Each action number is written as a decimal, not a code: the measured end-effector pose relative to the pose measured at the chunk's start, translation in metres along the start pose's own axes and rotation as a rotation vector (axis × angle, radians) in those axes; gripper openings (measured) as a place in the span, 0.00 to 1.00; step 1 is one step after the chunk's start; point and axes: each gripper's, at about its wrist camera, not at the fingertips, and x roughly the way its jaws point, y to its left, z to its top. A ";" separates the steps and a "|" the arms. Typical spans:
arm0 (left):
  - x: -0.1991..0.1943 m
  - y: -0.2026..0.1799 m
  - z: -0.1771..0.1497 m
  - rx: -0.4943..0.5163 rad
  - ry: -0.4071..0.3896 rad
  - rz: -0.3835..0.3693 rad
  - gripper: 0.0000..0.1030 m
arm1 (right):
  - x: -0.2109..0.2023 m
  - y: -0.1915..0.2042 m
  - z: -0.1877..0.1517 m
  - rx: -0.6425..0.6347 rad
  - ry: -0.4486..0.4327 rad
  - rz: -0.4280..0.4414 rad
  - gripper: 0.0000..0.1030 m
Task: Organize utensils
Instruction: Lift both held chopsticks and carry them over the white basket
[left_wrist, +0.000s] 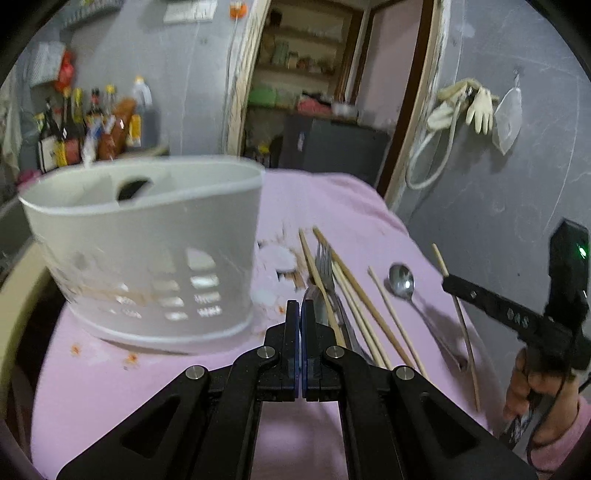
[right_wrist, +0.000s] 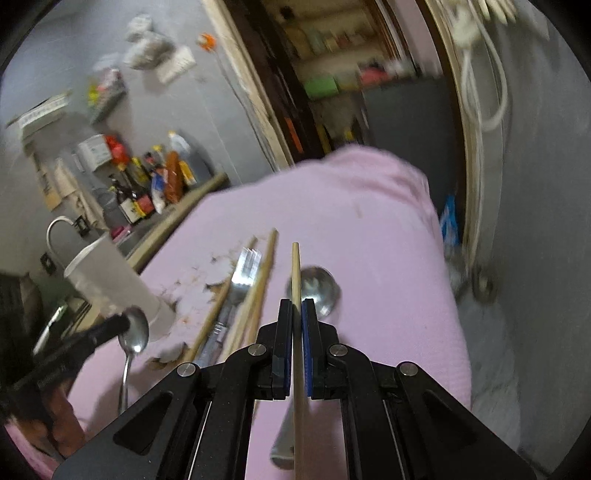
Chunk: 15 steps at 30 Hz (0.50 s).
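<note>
A white slotted utensil holder (left_wrist: 147, 251) stands on the pink tablecloth (left_wrist: 351, 210) at the left; it also shows in the right wrist view (right_wrist: 107, 280). Several wooden chopsticks (left_wrist: 354, 291), a fork (left_wrist: 325, 266) and a spoon (left_wrist: 402, 282) lie to its right. My left gripper (left_wrist: 300, 310) is shut on a spoon whose bowl (right_wrist: 135, 332) shows in the right wrist view. My right gripper (right_wrist: 296, 314) is shut on one chopstick (right_wrist: 295, 273) and holds it above the spoon (right_wrist: 319, 291) on the cloth. The fork (right_wrist: 243, 273) and chopsticks (right_wrist: 262, 280) lie left of it.
Bottles (left_wrist: 85, 122) stand on a counter behind the holder. A doorway with shelves (left_wrist: 306, 74) is at the back. Rubber gloves (left_wrist: 476, 107) hang on the grey wall at right. The table's edge drops off at the right (right_wrist: 454, 295).
</note>
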 end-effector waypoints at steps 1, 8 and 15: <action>-0.005 -0.001 0.000 0.006 -0.028 0.007 0.00 | -0.005 0.005 -0.003 -0.021 -0.033 -0.006 0.03; -0.035 0.001 0.011 -0.002 -0.153 0.013 0.00 | -0.042 0.046 -0.004 -0.119 -0.307 0.001 0.03; -0.083 0.017 0.047 -0.010 -0.325 0.042 0.00 | -0.062 0.095 0.024 -0.199 -0.561 0.070 0.03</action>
